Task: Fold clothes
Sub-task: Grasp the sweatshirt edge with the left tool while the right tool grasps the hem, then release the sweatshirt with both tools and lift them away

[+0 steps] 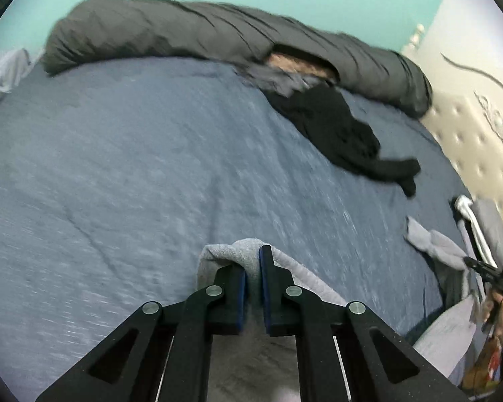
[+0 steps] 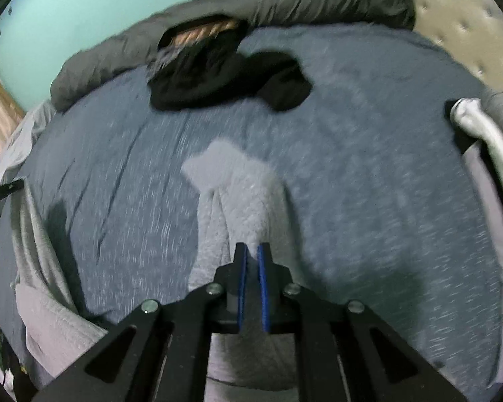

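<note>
A light grey garment (image 1: 233, 251) is pinched in my left gripper (image 1: 253, 263), which is shut on a bunched edge of it above the blue bedspread (image 1: 134, 167). My right gripper (image 2: 252, 251) is shut on another part of the same grey garment (image 2: 241, 184), which trails forward over the bed. In the left wrist view the right gripper shows at the far right edge (image 1: 489, 268) with grey cloth hanging from it. Both views are motion-blurred.
A black garment (image 1: 345, 134) lies crumpled toward the far side of the bed, also in the right wrist view (image 2: 224, 80). A rolled dark grey duvet (image 1: 201, 37) runs along the turquoise wall. A tufted cream headboard (image 1: 479, 134) stands at right. More grey clothes (image 2: 493, 124) lie at right.
</note>
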Demonstrator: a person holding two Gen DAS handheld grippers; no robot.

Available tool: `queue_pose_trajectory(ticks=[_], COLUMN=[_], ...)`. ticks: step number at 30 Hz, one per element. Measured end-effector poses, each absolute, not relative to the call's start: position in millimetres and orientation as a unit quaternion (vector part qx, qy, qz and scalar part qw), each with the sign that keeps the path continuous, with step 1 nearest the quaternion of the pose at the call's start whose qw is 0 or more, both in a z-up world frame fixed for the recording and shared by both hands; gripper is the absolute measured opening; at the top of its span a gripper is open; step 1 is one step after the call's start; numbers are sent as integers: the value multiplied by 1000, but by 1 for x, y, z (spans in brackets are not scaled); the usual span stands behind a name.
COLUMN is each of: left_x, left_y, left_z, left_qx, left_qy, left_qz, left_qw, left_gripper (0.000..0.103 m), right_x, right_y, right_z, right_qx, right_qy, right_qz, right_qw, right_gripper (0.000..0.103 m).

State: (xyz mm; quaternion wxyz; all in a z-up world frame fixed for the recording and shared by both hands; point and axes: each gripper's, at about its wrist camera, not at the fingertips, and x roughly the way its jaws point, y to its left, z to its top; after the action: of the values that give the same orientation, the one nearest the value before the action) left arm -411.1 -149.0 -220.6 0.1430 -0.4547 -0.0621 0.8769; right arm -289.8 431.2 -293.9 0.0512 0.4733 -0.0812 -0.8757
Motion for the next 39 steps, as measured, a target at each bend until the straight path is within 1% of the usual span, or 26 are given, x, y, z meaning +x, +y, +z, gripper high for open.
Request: queue_pose_trajectory(ticks=[5, 12, 17, 21, 25, 27, 28, 29, 31, 32, 34, 36, 39], left_x=[-414, -415, -415, -422, -425, -427, -427, -425, -419, -416, -407, -393, -369], left_y=[-198, -254, -288, -297, -295, -292, -289, -291, -296, -299, -304, -307, -309], left_z=[-183, -155, -157, -182, -201, -209, -211, -210, -209, -209, -209, -212, -221], left_qx=[-421, -406, -404, -424, -433, -437, -437, -432, -425, -424, -427, -433, -445], left_qy=[-93, -110, -129, -126, -133, -132, -126, -127, -134, -134, -124, -128, -126], left_qz=[898, 907, 905, 896, 891, 889, 890, 893, 895, 895, 895, 892, 887], left_qw=[88, 14, -40, -52, -32, -22, -22, -26, -31, -33, -42, -29, -13], left_gripper=[8, 8, 8, 9, 15, 23, 41, 53, 54, 55, 56, 56, 61], right_x=[-293, -299, -297, -301, -306, -308, -309, -310, -312, -314, -313, -308, -294], right_y=[454, 478, 494, 500, 505, 506, 506, 507, 506, 507, 506, 506, 501], right_z=[-260, -223, -215, -235, -259, -268, -273, -277, -281, -283, -284, -282, -275], right_qx=[431, 392, 374, 396, 417, 420, 421, 423, 428, 431, 437, 434, 421], right_qy=[-95, -99, -113, -111, -114, -114, -114, -114, -107, -105, -103, -105, -114], right_qz=[-897, -915, -920, -911, -900, -899, -898, -897, -896, -894, -891, -892, -898], right_qw=[24, -5, -24, -42, -57, -58, -59, -59, -61, -63, -69, -72, -58], right_gripper=[6, 6, 6, 6, 6, 6, 6, 6, 7, 9, 15, 30, 38])
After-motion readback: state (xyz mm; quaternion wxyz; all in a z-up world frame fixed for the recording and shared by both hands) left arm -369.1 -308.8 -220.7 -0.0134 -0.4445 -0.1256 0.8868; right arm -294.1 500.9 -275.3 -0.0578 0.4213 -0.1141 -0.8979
